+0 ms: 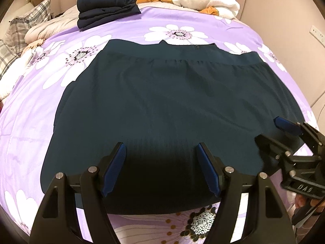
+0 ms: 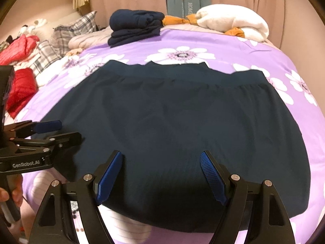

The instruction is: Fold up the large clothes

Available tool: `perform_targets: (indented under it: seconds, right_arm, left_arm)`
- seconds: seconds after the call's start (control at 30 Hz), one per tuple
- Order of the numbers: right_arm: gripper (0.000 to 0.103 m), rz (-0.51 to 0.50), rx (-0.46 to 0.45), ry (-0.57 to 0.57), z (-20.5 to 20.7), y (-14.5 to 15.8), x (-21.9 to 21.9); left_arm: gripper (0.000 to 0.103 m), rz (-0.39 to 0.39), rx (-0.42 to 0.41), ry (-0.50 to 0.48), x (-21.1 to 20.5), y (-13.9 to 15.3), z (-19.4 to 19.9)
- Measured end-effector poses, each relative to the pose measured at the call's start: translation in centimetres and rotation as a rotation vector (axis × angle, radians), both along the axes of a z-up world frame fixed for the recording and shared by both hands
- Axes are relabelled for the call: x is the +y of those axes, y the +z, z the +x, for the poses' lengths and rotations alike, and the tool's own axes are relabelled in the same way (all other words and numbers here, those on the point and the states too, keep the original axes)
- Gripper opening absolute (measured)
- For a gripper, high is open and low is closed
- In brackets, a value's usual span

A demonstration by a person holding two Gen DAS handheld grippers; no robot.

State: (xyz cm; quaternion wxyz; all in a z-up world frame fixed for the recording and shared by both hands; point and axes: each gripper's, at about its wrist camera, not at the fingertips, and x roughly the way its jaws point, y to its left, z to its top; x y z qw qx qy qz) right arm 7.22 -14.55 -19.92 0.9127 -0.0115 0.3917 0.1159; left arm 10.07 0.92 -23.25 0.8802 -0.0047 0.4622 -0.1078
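Across the frame's middle, dark skirt [image 1: 162,111] flat on bed [image 1: 40,122], left hand-held gripper [image 1: 160,168] spread, right hand-held gripper [image 2: 162,174] spread, both empty.

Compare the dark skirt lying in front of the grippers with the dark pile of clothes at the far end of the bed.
The skirt lies spread flat in one layer; the pile is folded into stacked layers. The skirt covers much of the purple bedspread; the pile looks compact. The skirt lies in front of both open grippers, left and right; the pile sits far back beside a white bundle. Both are dark fabric, untouched by either gripper.
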Motion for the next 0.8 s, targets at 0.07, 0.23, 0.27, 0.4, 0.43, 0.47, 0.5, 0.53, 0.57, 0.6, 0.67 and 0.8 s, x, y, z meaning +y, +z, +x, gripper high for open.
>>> perform_targets:
  seconds: [0.07,0.23,0.27,0.4,0.43,0.47,0.5,0.53,0.57,0.6,0.67,0.8]
  right_arm:
    - [0.08,0.014,0.003,-0.013,0.0,-0.1,-0.5]
    - [0.08,-0.014,0.022,-0.071,0.1,-0.4,-2.0]
    - [0.08,-0.03,0.026,-0.091,0.2,-0.4,-2.6]
    - [0.08,-0.076,0.032,-0.155,0.5,-0.4,-5.1]
    - [0.08,-0.091,0.033,-0.179,0.7,-0.2,-6.0]
    - [0.08,-0.099,0.033,-0.198,0.9,0.1,-6.6]
    - [0.08,-0.105,0.033,-0.221,1.3,0.3,-7.4]
    - [0.08,-0.105,0.032,-0.238,1.6,0.6,-8.1]
    - [0.08,-0.1,0.031,-0.25,2.1,0.9,-8.8]
    - [0.08,-0.086,0.03,-0.262,2.7,1.3,-9.6]
    - [0.08,-0.057,0.025,-0.271,4.0,1.8,-10.9]
    - [0.08,-0.007,0.005,-0.315,7.0,2.3,-13.3]
  left_arm:
    - [0.077,0.003,0.002,0.002,0.1,-0.3,0.0]
    - [0.083,0.008,0.007,0.03,1.4,-0.7,0.3]
    - [0.085,0.009,0.01,0.041,1.7,-0.8,0.3]
    - [0.088,0.027,0.011,0.132,4.9,-0.7,1.1]
    - [0.087,0.029,0.013,0.158,5.9,-0.6,1.4]
    - [0.086,0.037,0.016,0.182,6.6,-0.5,1.7]
    - [0.086,0.047,0.018,0.205,7.4,-0.4,2.1]
    - [0.086,0.047,0.018,0.219,8.0,-0.2,2.6]
    - [0.086,0.04,0.019,0.23,8.6,0.0,3.1]
    - [0.086,0.025,0.019,0.231,9.0,0.3,3.7]
    - [0.086,-0.023,0.011,0.217,9.6,0.8,5.1]
    - [0.086,-0.048,-0.016,0.195,9.6,1.3,8.3]
